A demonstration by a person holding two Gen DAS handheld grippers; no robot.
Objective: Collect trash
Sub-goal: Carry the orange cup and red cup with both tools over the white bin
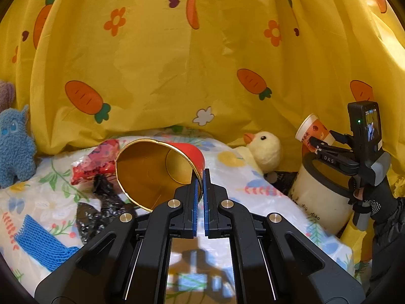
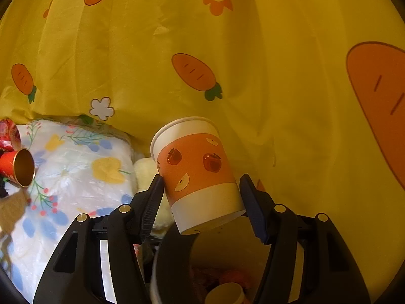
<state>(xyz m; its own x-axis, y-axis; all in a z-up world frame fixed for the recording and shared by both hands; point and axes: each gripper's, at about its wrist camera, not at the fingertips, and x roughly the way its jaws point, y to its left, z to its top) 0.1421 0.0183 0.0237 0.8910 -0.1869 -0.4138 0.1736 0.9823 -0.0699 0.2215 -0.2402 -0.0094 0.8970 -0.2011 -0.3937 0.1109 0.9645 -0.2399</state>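
My left gripper point(image 1: 201, 175) is shut on the rim of a red paper cup point(image 1: 157, 169) with a gold inside, held on its side with its mouth facing the camera. The same red cup point(image 2: 17, 167) shows at the far left of the right wrist view. My right gripper point(image 2: 201, 178) is shut on an orange and white paper cup point(image 2: 197, 174) printed with apples. That cup hangs tilted over the black-rimmed white bin point(image 2: 174, 253). From the left wrist view, the right gripper point(image 1: 314, 143) and its cup point(image 1: 310, 130) are above the bin point(image 1: 319, 195).
A red wrapper point(image 1: 96, 162), black plastic film point(image 1: 101, 202) and blue mesh point(image 1: 43, 238) lie on the floral sheet point(image 1: 227, 167). A blue plush point(image 1: 15, 147) sits left, a duck plush point(image 1: 265, 149) beside the bin. Yellow carrot-print fabric point(image 1: 177, 63) hangs behind. A cup point(image 2: 225, 293) lies inside the bin.
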